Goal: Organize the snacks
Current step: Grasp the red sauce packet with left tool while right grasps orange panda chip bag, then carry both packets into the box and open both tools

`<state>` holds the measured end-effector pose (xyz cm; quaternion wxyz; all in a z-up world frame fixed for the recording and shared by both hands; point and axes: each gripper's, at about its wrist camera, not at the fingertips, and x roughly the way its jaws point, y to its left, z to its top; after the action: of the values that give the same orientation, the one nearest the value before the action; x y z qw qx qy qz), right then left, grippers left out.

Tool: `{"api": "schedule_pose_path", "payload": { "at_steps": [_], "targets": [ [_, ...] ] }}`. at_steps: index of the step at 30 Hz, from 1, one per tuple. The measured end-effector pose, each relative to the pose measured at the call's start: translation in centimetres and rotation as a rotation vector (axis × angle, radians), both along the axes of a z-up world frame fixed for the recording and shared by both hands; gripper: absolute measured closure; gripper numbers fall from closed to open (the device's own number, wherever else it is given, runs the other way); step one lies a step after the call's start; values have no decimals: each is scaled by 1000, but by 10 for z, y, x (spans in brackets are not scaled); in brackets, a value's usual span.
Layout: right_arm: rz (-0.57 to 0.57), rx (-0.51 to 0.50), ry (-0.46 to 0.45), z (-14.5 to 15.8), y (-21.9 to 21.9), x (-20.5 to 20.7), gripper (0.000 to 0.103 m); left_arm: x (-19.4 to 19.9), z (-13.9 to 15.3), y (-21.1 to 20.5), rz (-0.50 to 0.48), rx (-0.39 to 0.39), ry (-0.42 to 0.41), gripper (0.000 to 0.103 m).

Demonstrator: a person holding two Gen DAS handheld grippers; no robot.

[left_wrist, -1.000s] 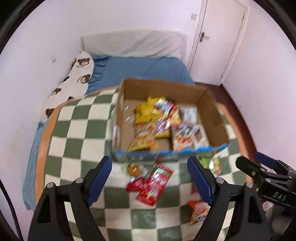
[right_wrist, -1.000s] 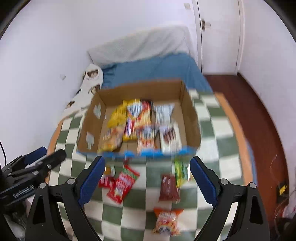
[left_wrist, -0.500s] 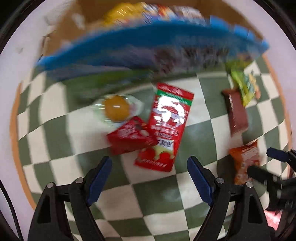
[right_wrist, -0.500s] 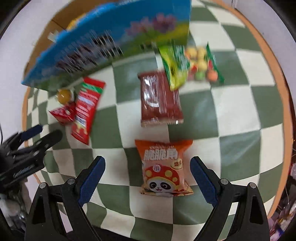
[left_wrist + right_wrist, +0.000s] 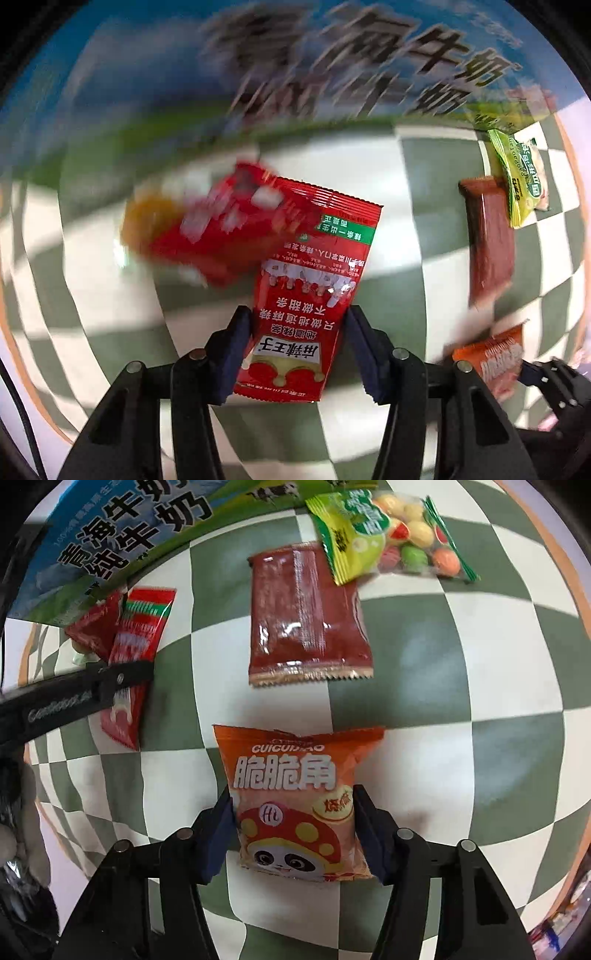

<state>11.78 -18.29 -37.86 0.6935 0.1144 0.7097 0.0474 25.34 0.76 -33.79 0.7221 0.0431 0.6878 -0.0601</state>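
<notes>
My left gripper point(image 5: 295, 350) is shut on the lower end of a long red snack packet point(image 5: 306, 288) that lies on the checked cloth. The same packet shows in the right wrist view point(image 5: 136, 653) with the left gripper point(image 5: 110, 681) on it. My right gripper point(image 5: 293, 834) is shut on the sides of an orange panda snack bag point(image 5: 295, 801), which also shows in the left wrist view point(image 5: 495, 358). A small red packet point(image 5: 221, 229) lies partly under the long one, blurred.
The blue and green printed wall of the cardboard box point(image 5: 110, 542) stands just behind the snacks and fills the top of the left wrist view point(image 5: 258, 66). A dark red-brown packet point(image 5: 306, 613), a green packet point(image 5: 343, 535) and a clear candy bag point(image 5: 417, 542) lie on the green-and-white checked tablecloth point(image 5: 461, 664).
Both grippers dropped from above the box down to the cloth and closed. The left one took hold of the long red packet, the right one the orange panda bag.
</notes>
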Motion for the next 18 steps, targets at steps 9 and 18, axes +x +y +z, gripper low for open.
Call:
{"api": "schedule_pose_path", "payload": {
  "at_steps": [9,18],
  "targets": [
    [66,17,65,-6,-2,-22,42,-68,-26,31,83,-117,169,50],
    [26,35,108,-22,3,-13,34,-63,-34,13,37,-43,139,52]
  ]
}}
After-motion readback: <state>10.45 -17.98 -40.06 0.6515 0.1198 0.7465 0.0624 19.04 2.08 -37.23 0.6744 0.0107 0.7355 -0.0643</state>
